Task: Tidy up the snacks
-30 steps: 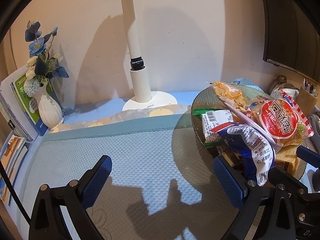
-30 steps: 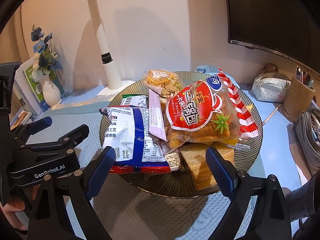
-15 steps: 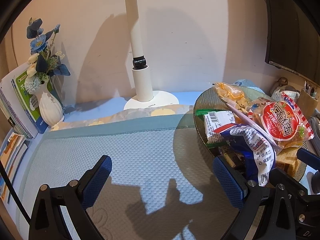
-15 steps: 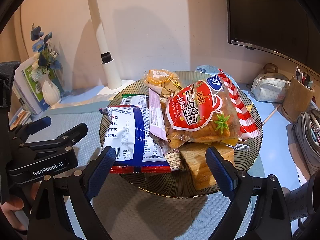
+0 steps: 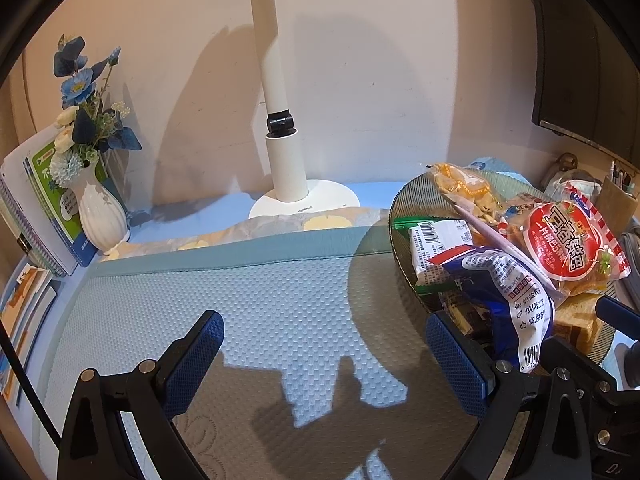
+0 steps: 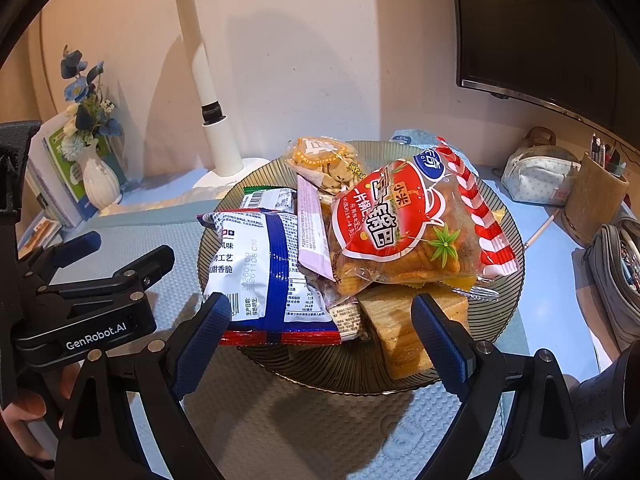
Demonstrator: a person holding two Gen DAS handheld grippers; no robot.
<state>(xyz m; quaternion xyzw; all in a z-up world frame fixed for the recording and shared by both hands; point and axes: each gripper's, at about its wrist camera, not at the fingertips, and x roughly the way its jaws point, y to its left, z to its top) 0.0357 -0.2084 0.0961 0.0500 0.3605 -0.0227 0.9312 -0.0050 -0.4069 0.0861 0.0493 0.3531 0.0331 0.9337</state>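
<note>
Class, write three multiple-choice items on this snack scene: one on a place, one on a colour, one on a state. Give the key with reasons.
1. Where do the snack packets lie?
A. on the round ribbed plate
B. in the pen holder
C. beside the vase

2. What colour is the vase?
A. black
B. white
C. red

3. How does the right gripper stand?
A. shut on a packet
B. open, holding nothing
C. shut and empty

Key: 1 A, the packets are piled on the plate; 2 B, its fluted body is white under blue flowers; 3 B, its blue pads stand wide apart before the plate.
</note>
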